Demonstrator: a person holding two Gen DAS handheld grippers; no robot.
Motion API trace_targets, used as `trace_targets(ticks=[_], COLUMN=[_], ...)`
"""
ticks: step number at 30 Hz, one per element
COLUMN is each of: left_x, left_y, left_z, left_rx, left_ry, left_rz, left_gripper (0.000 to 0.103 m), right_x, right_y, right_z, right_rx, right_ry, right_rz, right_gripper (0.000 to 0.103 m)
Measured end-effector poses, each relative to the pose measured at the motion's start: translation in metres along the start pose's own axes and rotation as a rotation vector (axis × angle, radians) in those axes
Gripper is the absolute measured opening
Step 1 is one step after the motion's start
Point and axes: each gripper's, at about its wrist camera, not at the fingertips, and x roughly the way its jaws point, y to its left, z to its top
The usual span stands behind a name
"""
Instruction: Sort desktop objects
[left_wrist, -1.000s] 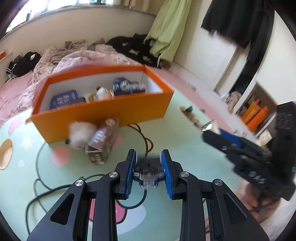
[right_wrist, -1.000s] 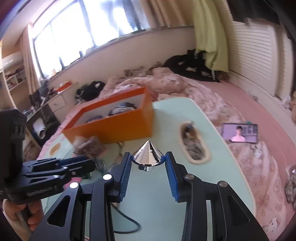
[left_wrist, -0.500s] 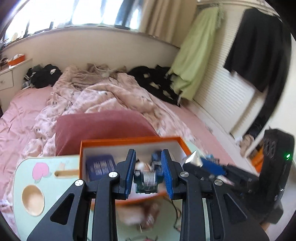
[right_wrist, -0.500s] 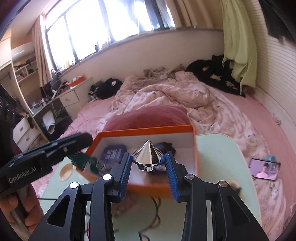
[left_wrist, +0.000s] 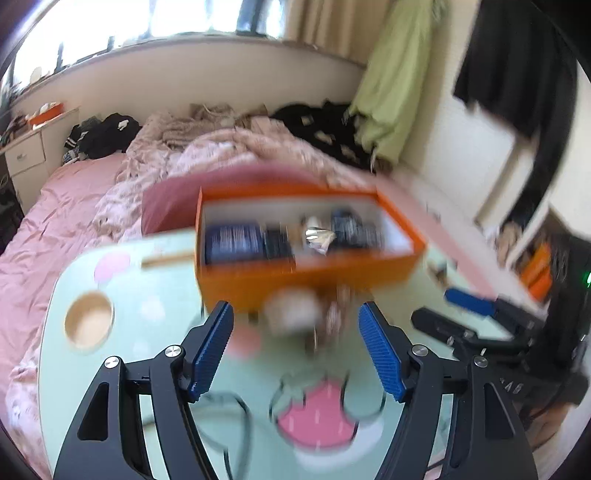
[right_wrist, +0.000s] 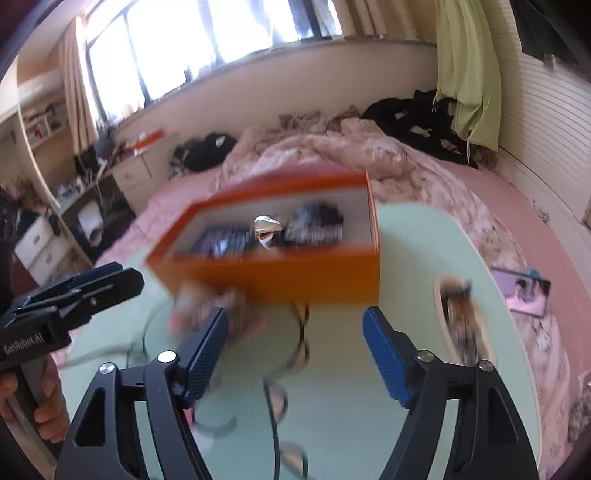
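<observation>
Both grippers have just been opening, and nothing sits between their blue pads. The left gripper (left_wrist: 295, 347) has its jaws spread wide over the pale green table (left_wrist: 155, 295). The right gripper (right_wrist: 295, 349) is spread wide too, with only table under the gap.

The orange box (left_wrist: 306, 275) stands near the far edge of the table, its top uncovered. Inside it, on the white bottom, lies a shiny silver cone (left_wrist: 318, 238), about in the middle. It also shows in the right wrist view (right_wrist: 267, 225). A dark blue packet (left_wrist: 233, 243) lies in the left part of the box, and another dark packet (left_wrist: 352, 230) lies to the right of the cone. The pictures are blurred, so the small things in the box are hard to tell apart.

Just in front of the box, on the table, sits a white fluffy ball (left_wrist: 293, 310) with a brownish thing (left_wrist: 338, 317) next to it; both are too smeared to name. A black cable (right_wrist: 275, 391) curls over the near part of the table. A round wooden cup hole (left_wrist: 88, 320) is near the left edge.

Behind the table is a bed with a pink blanket (left_wrist: 229, 155). A phone (right_wrist: 521, 290) lies on the bed by the right edge of the table.
</observation>
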Motion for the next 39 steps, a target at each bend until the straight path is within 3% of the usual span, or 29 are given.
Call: trace_targets(ticks=[4, 9, 10, 11, 12, 15, 39], left_x=[0.009, 0.026, 0.029, 0.031, 0.033, 0.032, 0.031], left_y=[-0.009, -0.013, -0.013, -0.013, -0.011, -0.008, -0.008], left_z=[-0.040, -0.059, -0.063, -0.066, -0.069, -0.072, -0.070], left_rx=[0.052, 0.039, 0.036, 0.041, 0.031, 0.021, 0.018], left_ry=[0.061, 0.124, 0.133, 0.125, 0.137, 0.134, 0.124], left_rz=[0.071, 0.091, 0.103, 0.137, 0.136, 0.137, 0.139], left_gripper=[0.071, 0.071, 0.080, 0.097, 0.103, 0.103, 0.103], right_x=[0.000, 0.007, 0.007, 0.008, 0.010, 0.014, 0.014], right_y=[0.006, 0.007, 0.007, 0.007, 0.007, 0.007, 0.012], right_z=[-0.033, -0.050, -0.051, -0.052, -0.053, -0.058, -0.059], right_rx=[-0.045, -0.090, -0.092, -0.094, -0.099, -0.132, -0.158], right_ry=[0.043, 0.066, 0.064, 0.061, 0.058, 0.052, 0.034], right_rz=[-0.031, -0.078, -0.077, -0.076, -0.074, -0.096, -0.115], right_gripper=[0.076, 0.079, 0.080, 0.085, 0.092, 0.103, 0.103])
